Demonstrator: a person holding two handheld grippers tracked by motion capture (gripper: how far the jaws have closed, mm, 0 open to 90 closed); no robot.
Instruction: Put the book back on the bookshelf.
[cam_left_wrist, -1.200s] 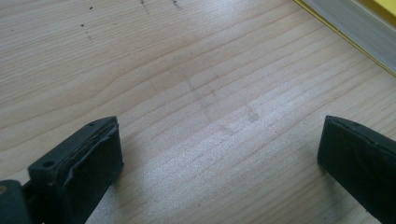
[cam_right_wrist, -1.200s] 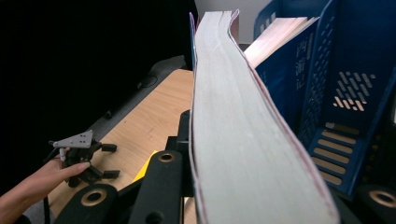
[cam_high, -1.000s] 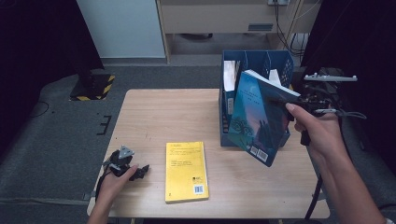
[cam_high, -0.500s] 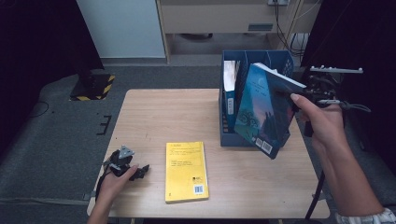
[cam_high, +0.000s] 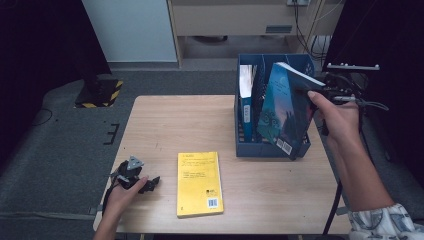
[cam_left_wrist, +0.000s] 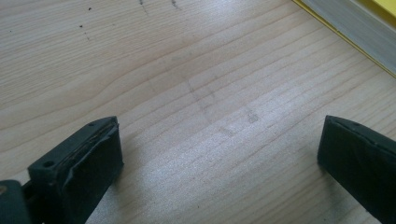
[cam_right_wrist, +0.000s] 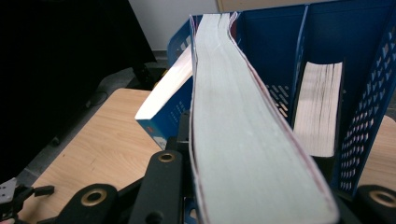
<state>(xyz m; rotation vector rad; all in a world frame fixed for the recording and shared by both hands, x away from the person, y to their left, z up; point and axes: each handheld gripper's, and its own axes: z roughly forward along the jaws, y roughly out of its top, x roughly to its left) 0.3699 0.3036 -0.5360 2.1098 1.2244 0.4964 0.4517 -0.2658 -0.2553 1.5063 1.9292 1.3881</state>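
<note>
Right gripper (cam_high: 320, 92) is clamped on the top edge of a dark teal book (cam_high: 285, 112), its jaws pressed against both covers; in the right gripper view the page block (cam_right_wrist: 243, 130) runs straight out from between them. The right hand (cam_high: 340, 117) is raised off the worktop (cam_high: 190, 125), forearm slanting up from the lower edge of the high view. The book hangs below and ahead of this gripper, tilted, its lower corner at the front wall of a blue file rack (cam_high: 272, 147) — whether it touches that wall I cannot tell. Beyond the held book, two more books stand in the rack's compartments: a blue-spined one (cam_right_wrist: 170, 100) to one side and a pale page block (cam_right_wrist: 320, 107) to the other.

Left gripper (cam_high: 132, 175) rests low on the worktop in the left hand (cam_high: 125, 192), jaws spread wide with bare wood between them. A yellow book (cam_high: 199, 182) lies flat just beside it — in the left gripper view, only its corner (cam_left_wrist: 359, 28) shows, cut off by the frame.

The worktop is pale wood grain with faint scuffs; grey floor (cam_high: 60, 150) surrounds it, and the room beyond is dark.
</note>
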